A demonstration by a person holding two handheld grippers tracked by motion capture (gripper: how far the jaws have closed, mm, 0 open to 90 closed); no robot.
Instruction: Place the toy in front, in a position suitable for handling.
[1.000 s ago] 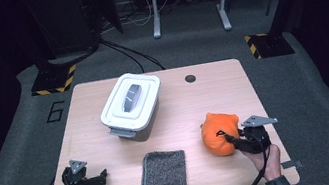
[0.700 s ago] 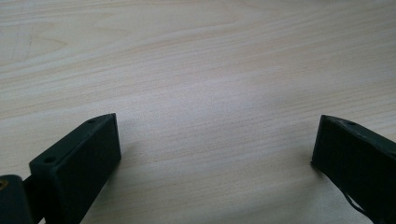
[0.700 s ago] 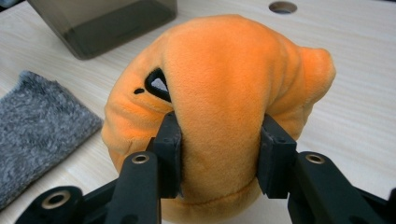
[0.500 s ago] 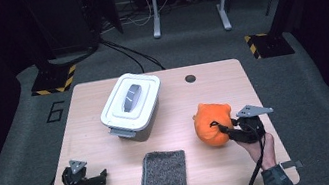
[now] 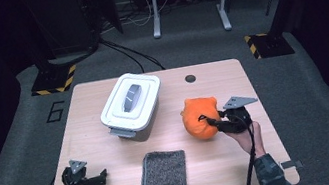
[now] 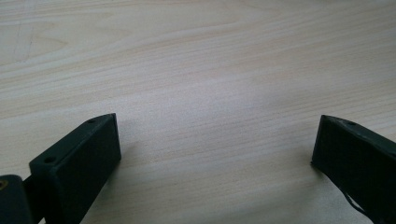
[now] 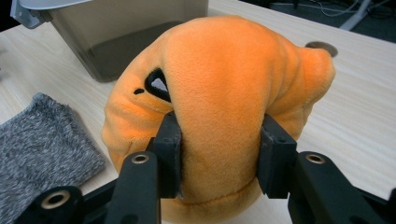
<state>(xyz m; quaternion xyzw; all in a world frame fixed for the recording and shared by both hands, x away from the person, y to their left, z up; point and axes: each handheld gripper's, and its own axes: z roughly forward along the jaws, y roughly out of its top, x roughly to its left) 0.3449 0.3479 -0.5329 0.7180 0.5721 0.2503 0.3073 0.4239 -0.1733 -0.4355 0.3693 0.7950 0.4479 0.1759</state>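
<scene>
An orange plush toy is at the right of the wooden table, squeezed between the jaws of my right gripper. In the right gripper view both pads press into the orange plush toy, whose black eye marks face left. My left gripper rests at the table's front left corner, its jaws wide apart. In the left gripper view, bare wood lies between the two black fingers.
A white lidded bin with a grey handle stands at the table's middle left. A grey fuzzy cloth lies flat near the front edge. A round cable hole is at the back. Floor and stands surround the table.
My right gripper has carried the orange plush away from the front edge, toward the table's middle and a little upward. The left gripper has stayed put.
</scene>
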